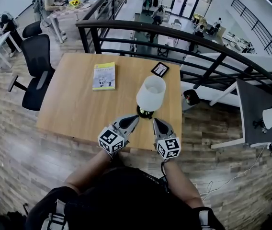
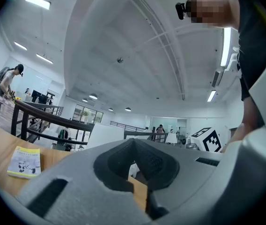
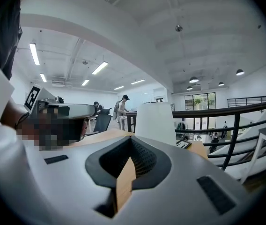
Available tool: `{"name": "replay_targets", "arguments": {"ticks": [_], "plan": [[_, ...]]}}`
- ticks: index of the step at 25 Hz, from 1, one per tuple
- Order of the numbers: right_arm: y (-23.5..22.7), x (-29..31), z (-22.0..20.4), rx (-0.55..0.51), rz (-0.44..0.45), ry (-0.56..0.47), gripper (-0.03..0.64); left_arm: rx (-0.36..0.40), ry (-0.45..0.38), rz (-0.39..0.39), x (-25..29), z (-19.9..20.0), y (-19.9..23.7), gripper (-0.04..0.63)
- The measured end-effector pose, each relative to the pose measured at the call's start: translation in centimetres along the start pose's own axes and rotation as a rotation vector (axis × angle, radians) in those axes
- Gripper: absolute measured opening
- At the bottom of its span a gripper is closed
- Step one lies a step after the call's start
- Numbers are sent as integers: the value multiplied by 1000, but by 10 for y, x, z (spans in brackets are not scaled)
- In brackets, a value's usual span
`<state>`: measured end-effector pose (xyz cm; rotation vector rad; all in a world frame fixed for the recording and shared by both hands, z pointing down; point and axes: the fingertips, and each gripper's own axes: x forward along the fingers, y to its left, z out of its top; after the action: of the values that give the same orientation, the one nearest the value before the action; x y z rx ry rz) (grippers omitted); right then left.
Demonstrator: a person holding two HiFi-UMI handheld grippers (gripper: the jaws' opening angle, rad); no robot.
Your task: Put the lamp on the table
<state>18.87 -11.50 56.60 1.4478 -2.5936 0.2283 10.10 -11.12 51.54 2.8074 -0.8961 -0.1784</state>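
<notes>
Lamp (image 1: 151, 93) stands just ahead of the closed, empty left gripper (image 1: 135, 117) and right gripper (image 1: 155, 120); a nudge from either could tip it off the table (image 1: 73, 111).

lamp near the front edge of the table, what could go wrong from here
1. The lamp stands close to the near edge of the table. A nudge toward the person could probably tip it off.
2. The left gripper and right gripper, both shut and empty, sit on either side of its base. A sideways sweep might clip it.
3. The wide shade over a small base looks top-heavy.
</notes>
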Motion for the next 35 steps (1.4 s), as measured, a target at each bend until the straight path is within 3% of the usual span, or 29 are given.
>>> {"name": "replay_targets", "arguments": {"ticks": [7, 13, 20, 29, 35], "plan": [[14, -45, 7, 19, 44, -32, 14, 15, -17, 47, -13, 4, -37, 8], [44, -73, 18, 11, 99, -46, 14, 38, -26, 36, -30, 10, -77, 8], [71, -90, 13, 20, 65, -54, 14, 25, -51, 11, -51, 11, -87, 8], [162, -99, 16, 36, 20, -72, 14, 24, -21, -94, -131, 25, -114, 8], [226, -94, 10, 67, -4, -94, 14, 7, -12, -106, -196, 27, -106, 8]]}}
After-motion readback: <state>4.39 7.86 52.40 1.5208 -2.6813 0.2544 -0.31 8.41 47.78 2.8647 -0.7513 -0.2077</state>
